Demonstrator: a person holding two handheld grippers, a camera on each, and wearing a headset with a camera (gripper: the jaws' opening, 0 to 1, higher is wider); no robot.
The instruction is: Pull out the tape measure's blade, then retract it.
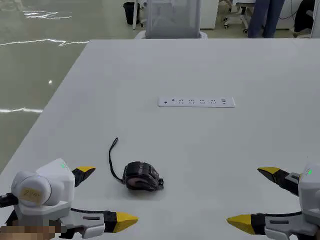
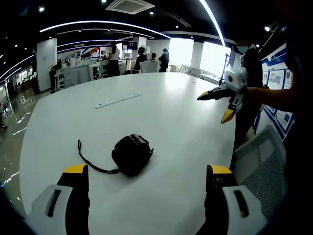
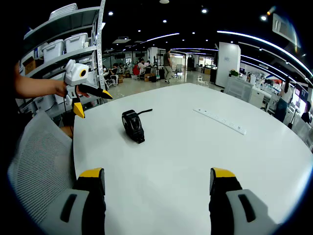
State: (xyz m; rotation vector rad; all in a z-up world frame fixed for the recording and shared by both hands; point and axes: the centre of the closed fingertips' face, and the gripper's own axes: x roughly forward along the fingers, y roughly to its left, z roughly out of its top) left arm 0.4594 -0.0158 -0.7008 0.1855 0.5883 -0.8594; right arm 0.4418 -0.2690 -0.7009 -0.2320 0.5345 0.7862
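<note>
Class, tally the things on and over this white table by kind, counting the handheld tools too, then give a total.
tape measure: 1
power strip: 1
grippers: 2, the left gripper and the right gripper
Total: 4

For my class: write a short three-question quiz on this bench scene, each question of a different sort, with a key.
1. True or false: the tape measure has its blade pulled out across the table.
2. Fill in: the jaws of the left gripper and the right gripper stand ____.
3. Which is nearer the tape measure? A. left gripper B. right gripper C. both touch it
Key: 1 false; 2 open; 3 A.
</note>
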